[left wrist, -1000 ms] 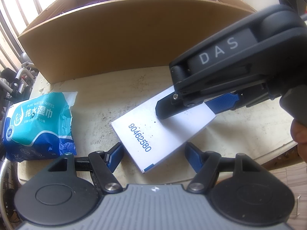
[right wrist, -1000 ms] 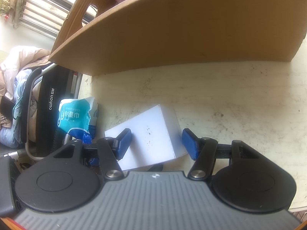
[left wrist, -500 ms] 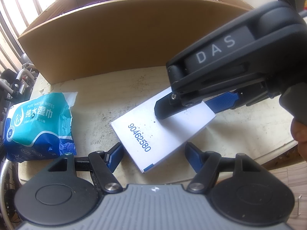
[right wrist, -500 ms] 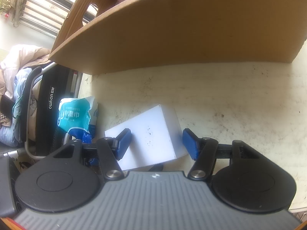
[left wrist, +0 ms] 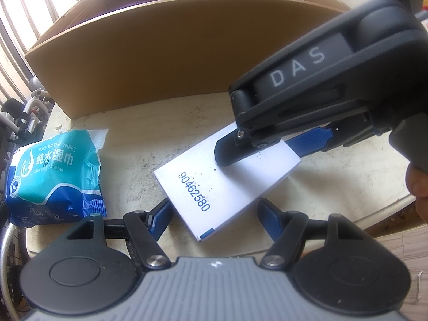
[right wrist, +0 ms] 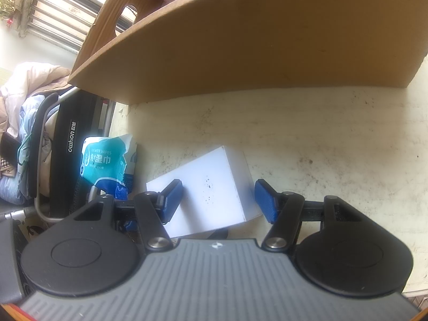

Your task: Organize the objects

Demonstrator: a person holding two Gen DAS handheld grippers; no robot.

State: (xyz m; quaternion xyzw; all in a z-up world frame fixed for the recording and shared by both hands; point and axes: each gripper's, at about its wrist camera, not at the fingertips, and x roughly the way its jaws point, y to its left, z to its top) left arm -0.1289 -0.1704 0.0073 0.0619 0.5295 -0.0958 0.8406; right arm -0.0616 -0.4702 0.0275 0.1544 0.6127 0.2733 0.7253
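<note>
The white box (left wrist: 227, 179) printed 90462580 lies flat on the tabletop (left wrist: 139, 144), at 6 o'clock from the cardboard carton (left wrist: 160, 61). The right gripper (right wrist: 218, 200) straddles its far end, about half open, pads off its sides; the left gripper (left wrist: 212, 218) brackets the near corner, likewise empty. Best square the pads to the long edges before closing, then lift level; the wipes pack (left wrist: 56, 176) waits at 9 o'clock

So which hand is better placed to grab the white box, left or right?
Right, probably. The right gripper already straddles the white box across its narrow width, jaws open on both sides. The left gripper faces only a corner, set diagonally.
</note>
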